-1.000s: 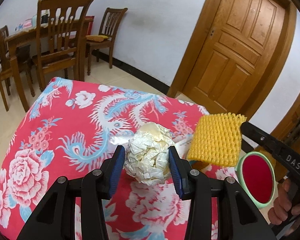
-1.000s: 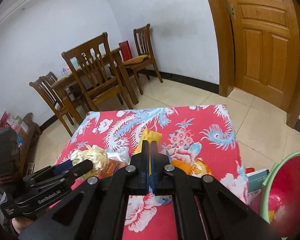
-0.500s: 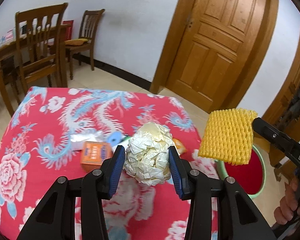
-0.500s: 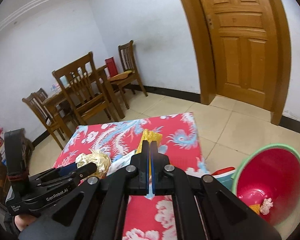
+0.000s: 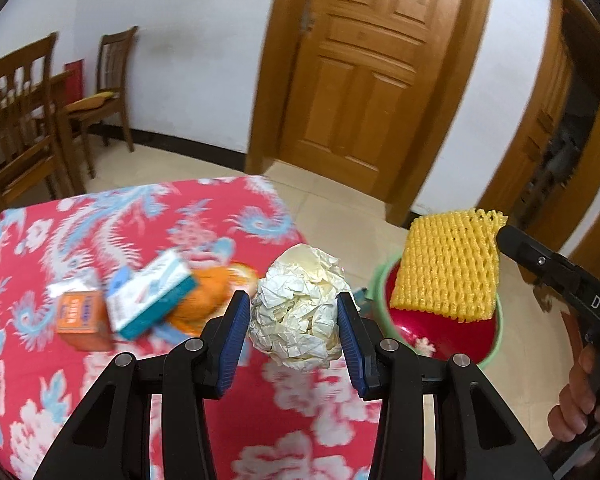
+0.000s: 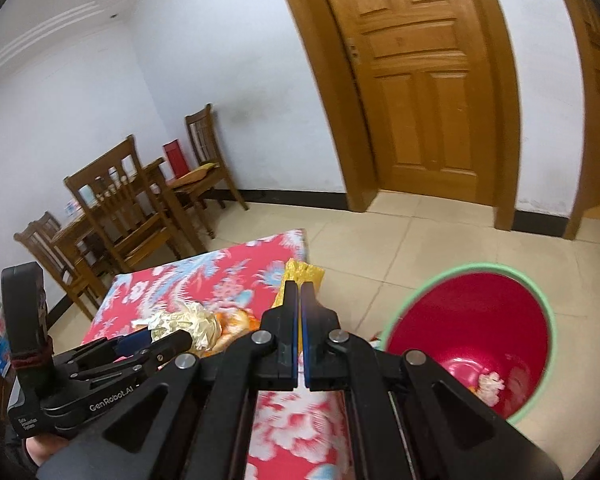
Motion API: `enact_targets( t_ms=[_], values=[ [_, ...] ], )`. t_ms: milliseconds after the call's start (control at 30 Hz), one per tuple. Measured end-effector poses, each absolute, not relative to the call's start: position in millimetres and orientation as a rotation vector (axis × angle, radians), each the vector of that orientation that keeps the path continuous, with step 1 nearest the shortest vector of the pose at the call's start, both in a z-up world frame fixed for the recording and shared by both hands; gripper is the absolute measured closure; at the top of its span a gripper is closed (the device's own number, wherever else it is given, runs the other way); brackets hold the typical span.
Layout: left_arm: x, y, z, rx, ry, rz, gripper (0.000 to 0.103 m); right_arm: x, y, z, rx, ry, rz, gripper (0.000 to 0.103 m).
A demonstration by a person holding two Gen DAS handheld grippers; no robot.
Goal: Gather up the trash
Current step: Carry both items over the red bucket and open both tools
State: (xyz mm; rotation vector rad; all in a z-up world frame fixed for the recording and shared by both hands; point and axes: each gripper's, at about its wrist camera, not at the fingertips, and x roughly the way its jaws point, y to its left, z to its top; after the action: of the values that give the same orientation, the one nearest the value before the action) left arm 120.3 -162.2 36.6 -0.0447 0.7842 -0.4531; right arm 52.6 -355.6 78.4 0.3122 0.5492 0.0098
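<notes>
My left gripper (image 5: 294, 320) is shut on a crumpled ball of cream paper (image 5: 298, 310), held above the right edge of the table. The ball also shows in the right wrist view (image 6: 190, 322). My right gripper (image 6: 300, 292) is shut on a yellow foam net sleeve (image 6: 302, 276); in the left wrist view the sleeve (image 5: 448, 268) hangs over the red bin. The red bin with a green rim (image 6: 472, 332) stands on the floor right of the table and holds some trash at its bottom.
The table has a red floral cloth (image 5: 100, 216). On it lie an orange box (image 5: 78, 316), a white and teal box (image 5: 150, 296) and an orange wrapper (image 5: 208, 294). Wooden chairs and a table (image 6: 132, 208) stand at the back left, a wooden door (image 5: 364, 80) behind.
Both grippers have swung right, toward the bin, each still holding its item. The foam sleeve now hangs over the bin's opening, and the paper ball is near the table's right edge.
</notes>
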Motion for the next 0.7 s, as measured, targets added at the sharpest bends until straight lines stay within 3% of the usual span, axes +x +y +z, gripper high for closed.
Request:
enact_targets(
  t_ms=[700],
  values=[
    [108.1, -317.1, -13.8, 0.135, 0.884, -0.718, 0.058, 9.3, -470.8, 5.1, 0.432, 0.656, -0.231, 0.1]
  ],
)
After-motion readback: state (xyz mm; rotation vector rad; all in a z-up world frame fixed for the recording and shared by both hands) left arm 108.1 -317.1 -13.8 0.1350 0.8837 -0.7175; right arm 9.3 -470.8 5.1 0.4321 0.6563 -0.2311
